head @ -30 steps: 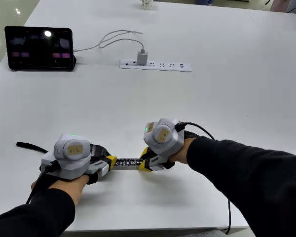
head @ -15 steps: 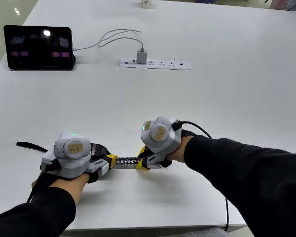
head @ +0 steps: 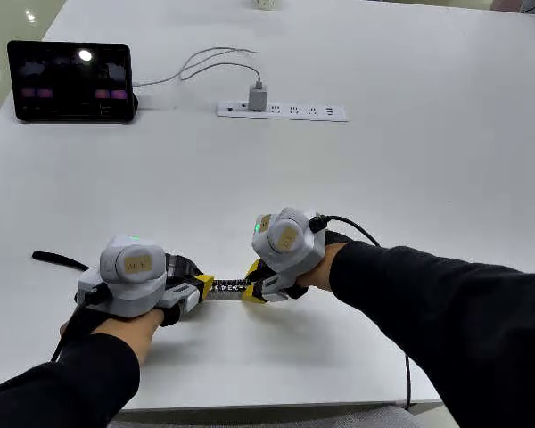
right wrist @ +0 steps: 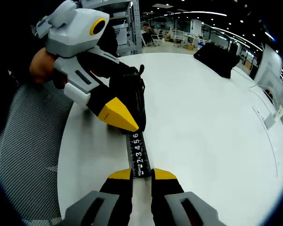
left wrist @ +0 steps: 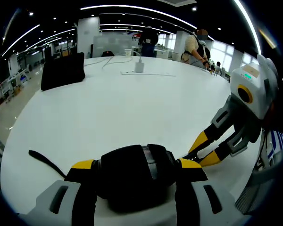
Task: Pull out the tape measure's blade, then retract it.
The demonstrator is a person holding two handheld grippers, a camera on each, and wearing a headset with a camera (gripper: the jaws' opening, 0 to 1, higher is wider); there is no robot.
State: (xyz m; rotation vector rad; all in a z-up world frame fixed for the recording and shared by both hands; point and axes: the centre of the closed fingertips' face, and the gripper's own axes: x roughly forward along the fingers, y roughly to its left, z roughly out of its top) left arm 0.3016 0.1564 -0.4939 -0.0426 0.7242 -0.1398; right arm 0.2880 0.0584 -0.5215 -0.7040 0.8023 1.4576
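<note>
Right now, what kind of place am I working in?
Probably an open-plan office or lab: a big white table carrying a tablet and a power strip, with long ceiling light strips overhead.

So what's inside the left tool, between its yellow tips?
The black tape measure case sits there, squeezed by the left tool. Its numbered blade runs to the right tool, which pinches it. The case's sides are covered by that left tool.
</note>
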